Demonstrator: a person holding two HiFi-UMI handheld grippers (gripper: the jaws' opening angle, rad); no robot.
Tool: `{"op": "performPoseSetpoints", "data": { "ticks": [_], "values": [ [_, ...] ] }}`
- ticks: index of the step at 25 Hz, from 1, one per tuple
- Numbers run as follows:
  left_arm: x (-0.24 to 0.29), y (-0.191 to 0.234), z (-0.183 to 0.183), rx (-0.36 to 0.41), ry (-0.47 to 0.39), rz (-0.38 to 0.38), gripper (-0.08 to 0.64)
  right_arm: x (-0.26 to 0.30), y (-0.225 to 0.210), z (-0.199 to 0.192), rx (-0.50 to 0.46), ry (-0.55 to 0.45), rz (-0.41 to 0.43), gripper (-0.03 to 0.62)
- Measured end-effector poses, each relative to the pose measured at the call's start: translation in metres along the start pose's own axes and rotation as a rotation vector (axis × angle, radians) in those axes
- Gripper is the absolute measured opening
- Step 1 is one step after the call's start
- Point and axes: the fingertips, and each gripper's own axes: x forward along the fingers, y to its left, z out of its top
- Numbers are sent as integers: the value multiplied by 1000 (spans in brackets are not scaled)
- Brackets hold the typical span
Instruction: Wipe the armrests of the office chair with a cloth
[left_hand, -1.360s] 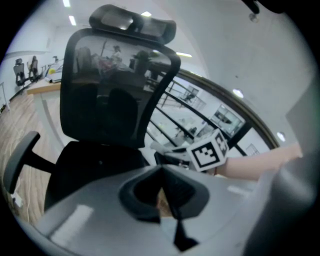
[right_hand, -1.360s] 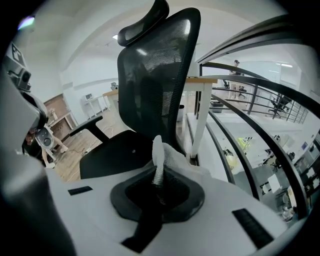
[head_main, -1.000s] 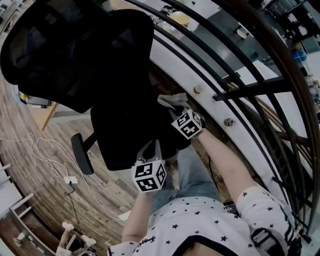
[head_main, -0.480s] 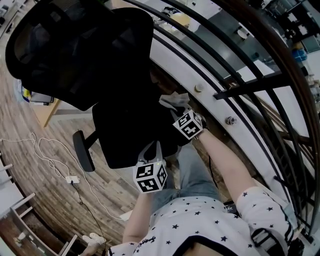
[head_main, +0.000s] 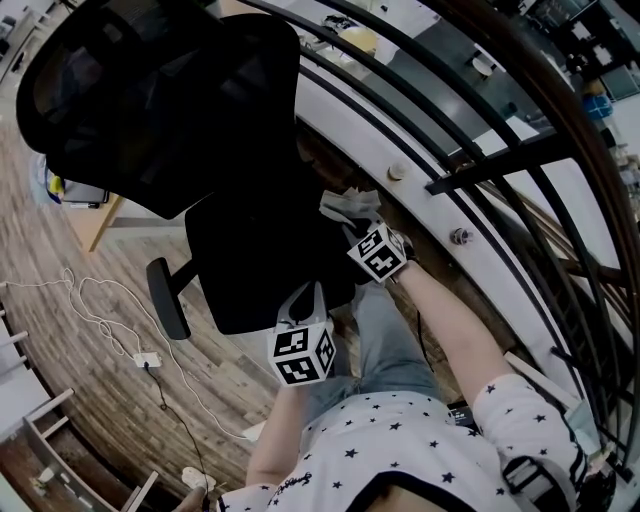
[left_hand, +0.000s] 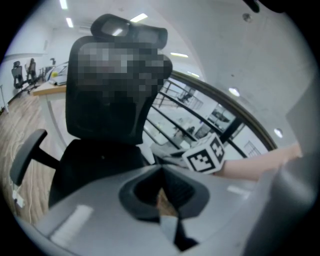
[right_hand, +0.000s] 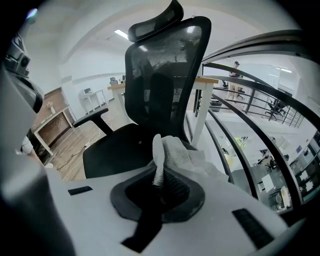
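A black office chair with a mesh backrest stands in front of me in the head view. Its one visible armrest sticks out at the seat's left; it also shows in the right gripper view as the armrest. My right gripper is at the seat's right edge, shut on a white cloth. The cloth bunches up out of the jaws and covers whatever lies under it. My left gripper hangs over the seat's front edge, shut with nothing in it.
A black metal railing and a white ledge curve close along the chair's right side. On the wooden floor to the left, a white cable runs to a power strip. A desk corner stands behind the backrest. My legs are just below the grippers.
The view has drifted slightly. Both grippers keep their places by the seat and the cloth stays held.
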Motion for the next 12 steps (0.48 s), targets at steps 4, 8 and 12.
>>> {"op": "performPoseSetpoints", "data": {
  "ticks": [4,8,12],
  "values": [
    [-7,-2,-4,4,0,-3,6,-6,7,-5,5,3,-1,28],
    [-12,-4,-4,5,-2,-7,6,-10,12,-8,10,8,1,28],
    [-12,-11,-10,10,0,-7,6,-15,14,-18,20,8,6,28]
  ]
}}
